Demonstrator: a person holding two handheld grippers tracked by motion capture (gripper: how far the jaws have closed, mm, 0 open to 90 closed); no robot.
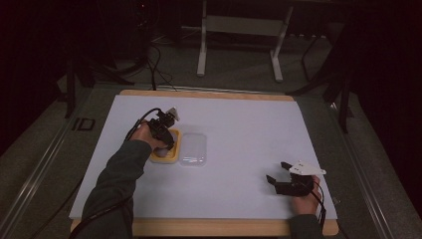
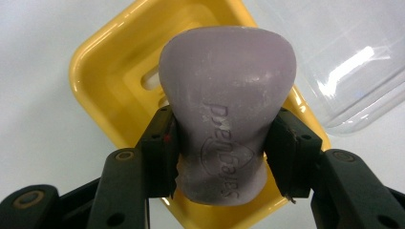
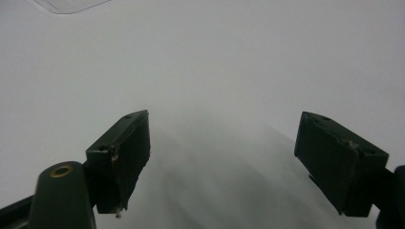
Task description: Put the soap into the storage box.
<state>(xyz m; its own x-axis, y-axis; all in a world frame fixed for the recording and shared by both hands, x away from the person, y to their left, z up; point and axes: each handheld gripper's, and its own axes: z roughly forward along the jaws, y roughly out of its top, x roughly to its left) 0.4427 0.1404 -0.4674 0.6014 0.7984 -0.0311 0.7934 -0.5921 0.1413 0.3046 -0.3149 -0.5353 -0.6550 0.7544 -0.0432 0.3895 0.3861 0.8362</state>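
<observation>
My left gripper (image 2: 222,157) has its jaws clamped on the waist of a purple soap bar (image 2: 224,109), held just above the yellow soap dish (image 2: 102,71). A clear lid (image 2: 344,57) lies just beside that dish. My right gripper (image 3: 222,157) rests well apart from the dish, jaws wide, holding nothing.

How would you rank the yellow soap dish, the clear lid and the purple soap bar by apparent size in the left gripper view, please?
1. Yellow soap dish.
2. Purple soap bar, though it sits nearer the camera, which enlarges it.
3. Clear lid, unsure, since the frame cuts it off.
</observation>
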